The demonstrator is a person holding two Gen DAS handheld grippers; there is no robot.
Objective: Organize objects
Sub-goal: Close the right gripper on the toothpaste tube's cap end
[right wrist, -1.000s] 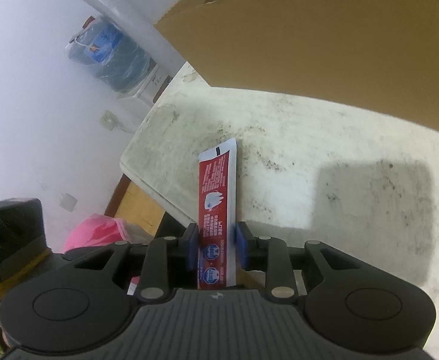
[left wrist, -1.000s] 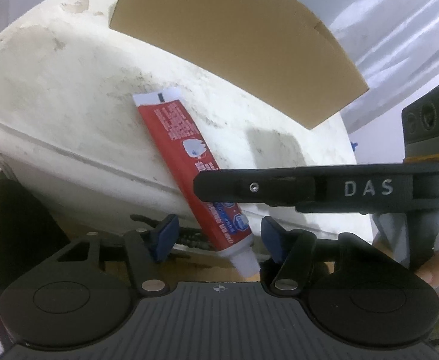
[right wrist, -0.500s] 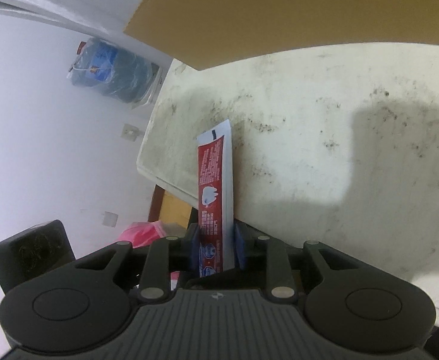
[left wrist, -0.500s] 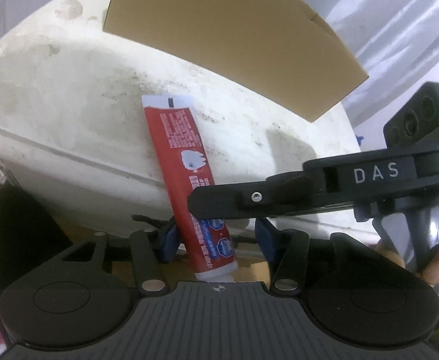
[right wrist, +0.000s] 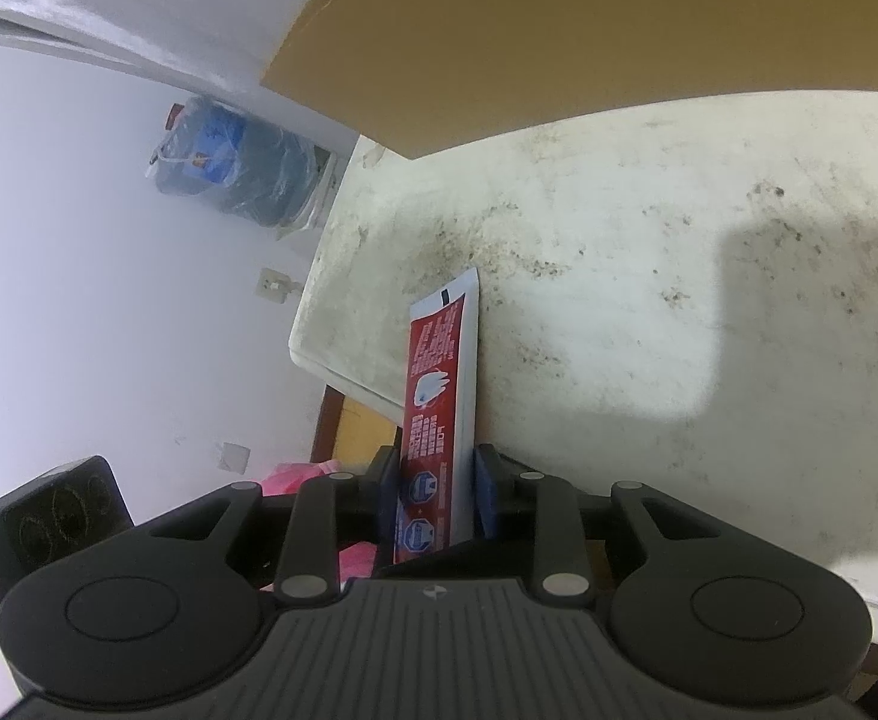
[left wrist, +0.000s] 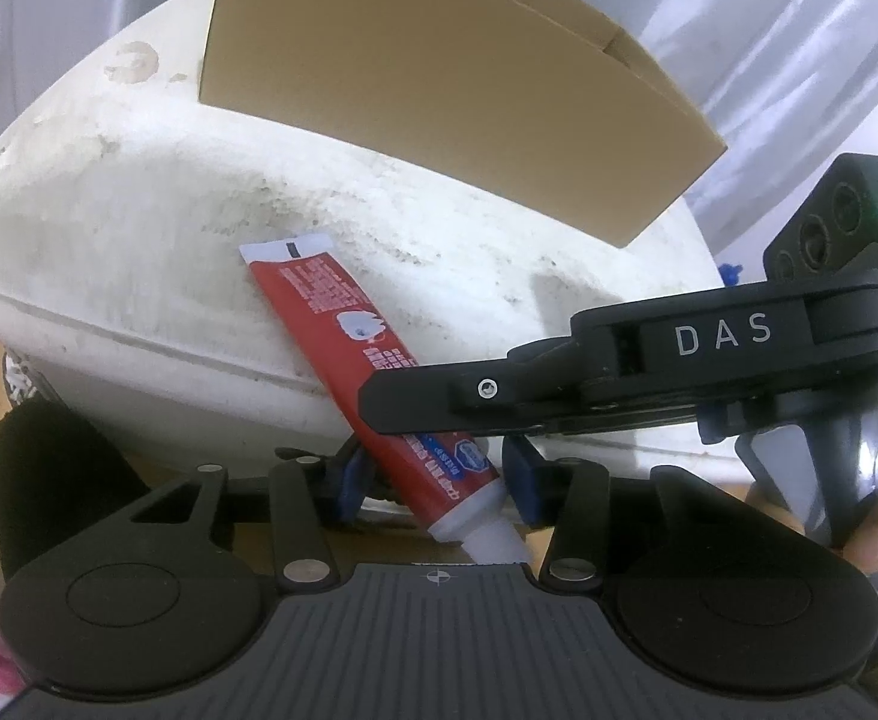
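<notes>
Toothpaste tube [right wrist: 439,420] was pinched at its cap end between the blue pads [right wrist: 486,489] of the right gripper [right wrist: 433,492], low in the frame. In the left wrist view the left gripper [left wrist: 433,483] stood spread around the same cap end, its pads apart from the tube. Beyond, the tube's flat tail reached over the stained white table [left wrist: 139,210] edge. Farther up, toward the top of the frame, stood the cardboard box [left wrist: 439,96].
</notes>
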